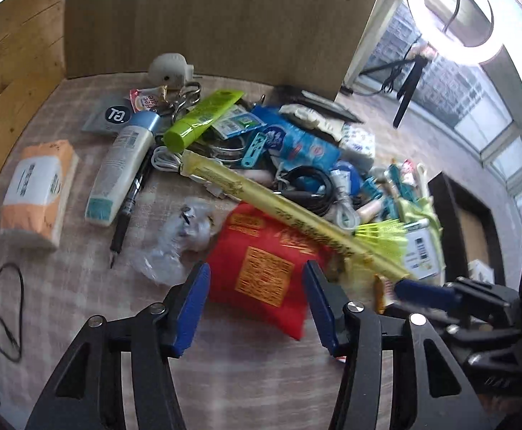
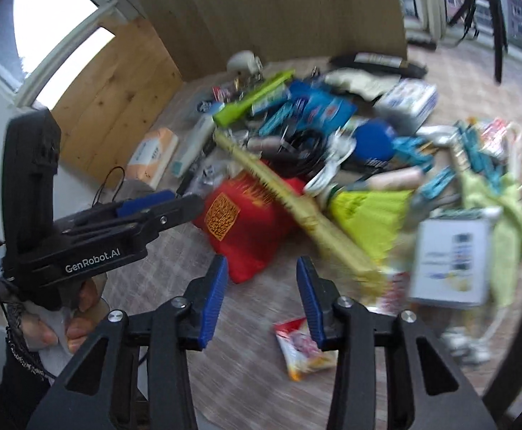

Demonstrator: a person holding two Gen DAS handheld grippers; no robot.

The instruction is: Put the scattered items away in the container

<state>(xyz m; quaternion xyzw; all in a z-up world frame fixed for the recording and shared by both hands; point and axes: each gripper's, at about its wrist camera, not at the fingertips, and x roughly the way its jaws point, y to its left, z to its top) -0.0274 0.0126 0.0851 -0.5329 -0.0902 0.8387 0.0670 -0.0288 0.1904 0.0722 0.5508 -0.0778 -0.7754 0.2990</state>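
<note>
Both tools released, nothing between the jaws of either. My left tool [image 1: 255, 304] hangs over the near edge of the pile, straddling the near corner of the red pouch [image 1: 261, 272] without pinching it. My right tool [image 2: 261, 299] sits just short of the same red pouch, a small snack sachet [image 2: 304, 351] lying flat on the counter [image 2: 196, 286] under its right finger.

Scattered items all lie ahead of both tools in one heap; I see no clear view of the container, maybe the dark box [image 1: 461, 222] far right of my left tool, cannot tell.

Handling guesses: red pouch looks soft, light, crinkly film, so I'd pinch a corner or side seam, not the puffed middle. Long yellow stick [image 1: 289, 211] lies diagonally across the pouch, stiff, light, likely to swing, so grab near mid-length. Green tube [image 1: 200, 118] and white tube [image 1: 121, 168] beyond the left tool look slick, squashy; take them across the body near the cap. Tissue pack [image 1: 35, 190] far left: soft, light, easy. Black cable [image 1: 307, 186] is floppy and tangled, will drag neighbours.
</note>
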